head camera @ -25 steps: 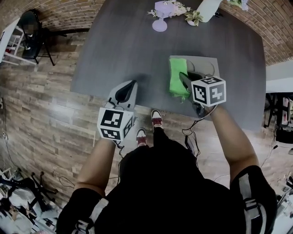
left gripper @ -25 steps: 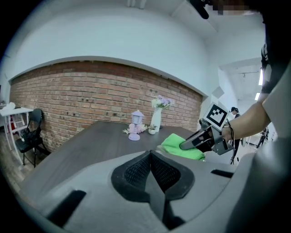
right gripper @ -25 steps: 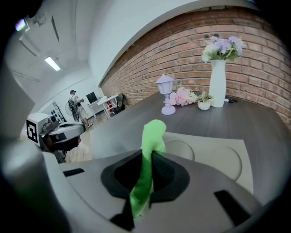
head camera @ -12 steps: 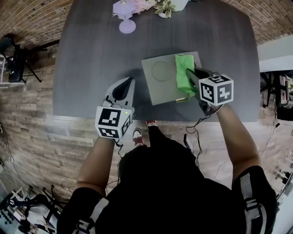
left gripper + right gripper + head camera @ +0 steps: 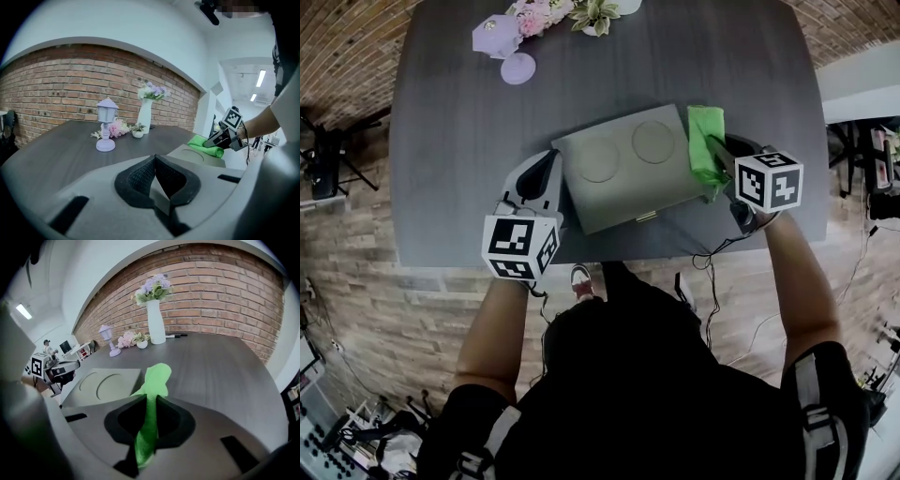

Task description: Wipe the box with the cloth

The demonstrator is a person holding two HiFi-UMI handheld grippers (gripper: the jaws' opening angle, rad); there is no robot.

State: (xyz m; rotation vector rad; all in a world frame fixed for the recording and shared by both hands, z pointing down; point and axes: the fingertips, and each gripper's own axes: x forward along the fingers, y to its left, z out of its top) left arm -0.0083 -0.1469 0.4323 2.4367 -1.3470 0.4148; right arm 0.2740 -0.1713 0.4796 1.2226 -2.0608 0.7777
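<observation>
Both closed: right gripper point(image 5: 713, 148) fingers point(image 5: 125, 420) pinch cloth point(image 5: 705, 139) stretched away along box's point(image 5: 619, 183) end; left gripper point(image 5: 551, 161) empty.

The box point(image 5: 623, 178) lies on the table point(image 5: 450, 159); the cloth point(image 5: 705, 141) at its right edge; the lamp point(image 5: 497, 39) behind, leftward.

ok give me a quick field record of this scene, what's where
box: grey, two round recesses on top, on the dark table
cloth: green, at the box's right edge
right tongs: shut on the cloth
left tongs: shut, empty, beside the box's left side
far end of table: lilac lamp, flowers
</observation>
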